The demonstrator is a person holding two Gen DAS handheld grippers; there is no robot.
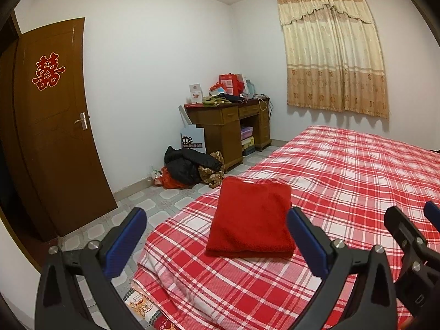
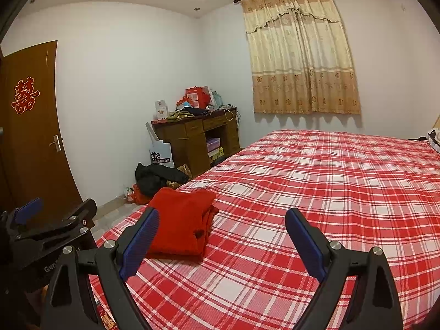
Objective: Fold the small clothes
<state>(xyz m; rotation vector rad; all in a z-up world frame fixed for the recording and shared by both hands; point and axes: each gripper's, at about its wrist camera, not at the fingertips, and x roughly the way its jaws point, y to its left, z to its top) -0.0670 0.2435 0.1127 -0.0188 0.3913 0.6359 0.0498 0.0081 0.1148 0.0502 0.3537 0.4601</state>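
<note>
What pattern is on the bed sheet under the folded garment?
Red-and-white plaid bed sheet, clearest in the right wrist view; the folded red fleece garment is plain.

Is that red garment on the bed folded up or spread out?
Folded. The red garment lies as a compact rectangle on the plaid bed, stacked layers visible at its edge.

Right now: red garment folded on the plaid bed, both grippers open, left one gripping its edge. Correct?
One thing is off: the left gripper is not gripping the garment. The left wrist view shows its jaws spread wide with nothing between them, held back from the folded red garment. The rest stands: the garment lies folded on the plaid bed, and the right gripper is open too.
</note>
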